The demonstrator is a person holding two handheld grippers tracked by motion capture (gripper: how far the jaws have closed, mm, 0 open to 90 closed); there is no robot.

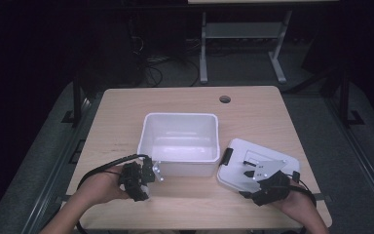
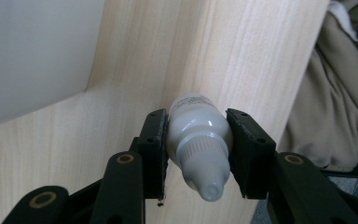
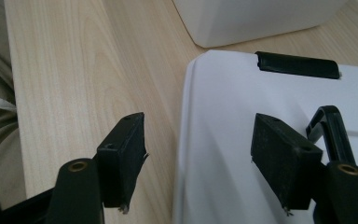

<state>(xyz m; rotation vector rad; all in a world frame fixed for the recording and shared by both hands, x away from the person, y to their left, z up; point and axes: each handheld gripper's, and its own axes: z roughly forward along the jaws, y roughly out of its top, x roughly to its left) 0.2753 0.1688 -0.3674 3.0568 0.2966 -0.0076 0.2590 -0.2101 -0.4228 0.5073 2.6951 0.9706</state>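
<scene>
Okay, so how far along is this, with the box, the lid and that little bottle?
Done: the lid is off, flat on the table right of the open white box. In hand: the left gripper clamps a small white dropper bottle. Left: the bottle isn't in the box, and the open right gripper straddles the lid's edge.

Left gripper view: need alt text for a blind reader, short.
The left gripper is clamped on a small white dropper bottle, its ribbed cap and nozzle pointing toward the camera. Behind it lies the light wooden table, with part of a white bin at upper left and beige fabric at right.
</scene>
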